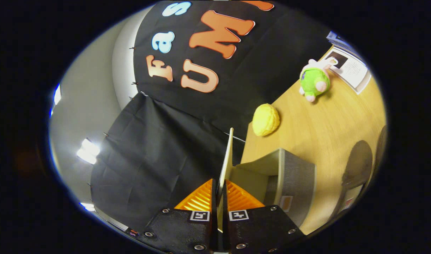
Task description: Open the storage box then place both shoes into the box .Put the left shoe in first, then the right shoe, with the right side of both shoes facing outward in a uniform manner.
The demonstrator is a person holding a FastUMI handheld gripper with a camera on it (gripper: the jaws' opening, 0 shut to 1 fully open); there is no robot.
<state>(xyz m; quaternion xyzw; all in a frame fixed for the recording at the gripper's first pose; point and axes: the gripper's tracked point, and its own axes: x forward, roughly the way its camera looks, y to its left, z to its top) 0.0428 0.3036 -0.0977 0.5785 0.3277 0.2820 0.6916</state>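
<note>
Booth w/ black cloth wall behind, light wood table [328, 134] on the far side of the fingers. Gripper [220, 192] fingers are pressed together on the thin lid [227, 158] of the storage box [293, 176]; lid stands edge-on btwn them, swung up off the box opening, prob held that way so the box stays open for loading. Box itself sits on the table just ahead of the fingers, grey fabric side w/ pale rim, interior partly visible, looks empty from what shows. Count: 1 box, 1 lid, 1 yellow round toy [265, 120] beyond the box, 1 green plush [315, 80] further back, 1 printed sheet [349, 67] near the plush. Dark rounded shape [358, 164] past the box, maybe a shoe, can't tell. Judging step: opening the box, no shoe inside yet.
</note>
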